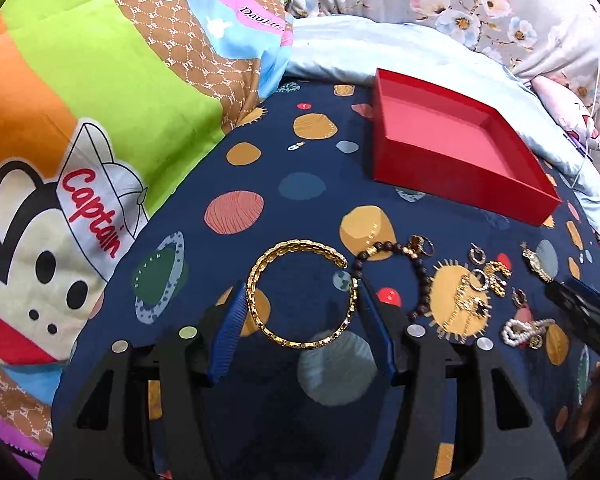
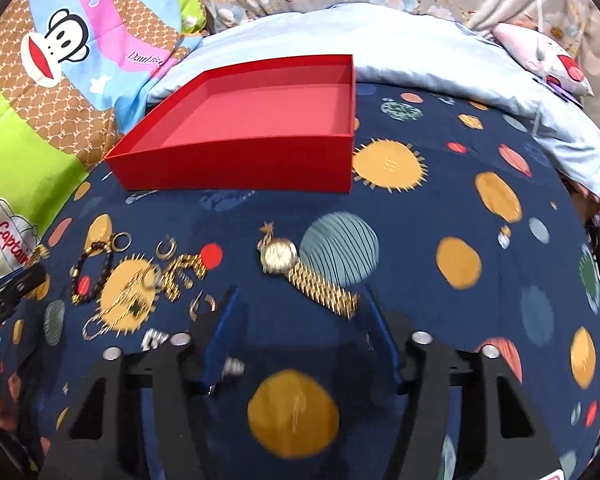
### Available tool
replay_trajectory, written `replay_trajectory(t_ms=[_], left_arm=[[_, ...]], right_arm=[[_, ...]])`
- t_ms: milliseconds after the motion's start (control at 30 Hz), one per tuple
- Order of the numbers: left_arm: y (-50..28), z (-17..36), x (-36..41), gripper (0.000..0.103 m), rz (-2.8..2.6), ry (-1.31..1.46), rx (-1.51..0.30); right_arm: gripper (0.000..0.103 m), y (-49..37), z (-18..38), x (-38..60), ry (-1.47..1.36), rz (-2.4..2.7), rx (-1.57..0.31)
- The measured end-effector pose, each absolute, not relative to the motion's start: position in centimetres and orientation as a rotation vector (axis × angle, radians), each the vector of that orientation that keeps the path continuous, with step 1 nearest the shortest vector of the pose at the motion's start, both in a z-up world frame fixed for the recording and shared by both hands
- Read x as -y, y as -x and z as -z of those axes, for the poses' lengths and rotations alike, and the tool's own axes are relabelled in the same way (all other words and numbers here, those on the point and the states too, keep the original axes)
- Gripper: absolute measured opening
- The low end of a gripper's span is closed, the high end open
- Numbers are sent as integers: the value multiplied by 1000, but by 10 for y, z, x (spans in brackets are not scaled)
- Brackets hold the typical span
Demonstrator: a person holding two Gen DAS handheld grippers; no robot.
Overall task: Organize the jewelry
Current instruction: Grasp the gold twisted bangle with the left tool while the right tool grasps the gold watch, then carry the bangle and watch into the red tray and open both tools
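Observation:
A gold chain bangle (image 1: 300, 294) lies on the navy planet-print sheet between the blue pads of my left gripper (image 1: 302, 300), which is open around it. A gold watch (image 2: 300, 270) lies in front of my open right gripper (image 2: 300, 304), its band end reaching between the fingertips. The empty red tray (image 1: 460, 146) stands further back; it also shows in the right wrist view (image 2: 236, 168). A dark bead bracelet (image 1: 416, 264), gold earrings and rings (image 1: 488, 272) and a pearl piece (image 1: 524, 330) lie to the right of the bangle.
A cartoon monkey quilt (image 1: 80, 140) rises at the left. A pale blue blanket (image 1: 360, 48) and floral pillows (image 1: 500, 4) lie behind the tray. The other gripper's black tip (image 1: 580, 304) shows at the right edge.

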State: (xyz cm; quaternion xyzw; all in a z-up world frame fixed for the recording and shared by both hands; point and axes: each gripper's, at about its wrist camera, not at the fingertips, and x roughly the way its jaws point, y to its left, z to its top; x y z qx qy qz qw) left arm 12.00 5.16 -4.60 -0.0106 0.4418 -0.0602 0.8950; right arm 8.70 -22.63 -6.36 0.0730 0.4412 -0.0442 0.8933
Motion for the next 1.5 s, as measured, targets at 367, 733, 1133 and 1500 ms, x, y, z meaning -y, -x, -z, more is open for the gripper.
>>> replay_trajectory(t_ms=[367,733,1133,1500], left_arm=[[-112,40,-40,54,144,-1,-908],[-107,23,-25,54,195,0,-887],[-137,-48,33,54,334,-47,-724],[-239,-50,92,54,335,-94,-677]], right_arm=[[26,-119,72,216,-15,25,-931],[21,-94,52,233,-156,64,-888],[21,-112,-21,254,-229,53,-754],[21,-204,-21,261,-219,83,-750]])
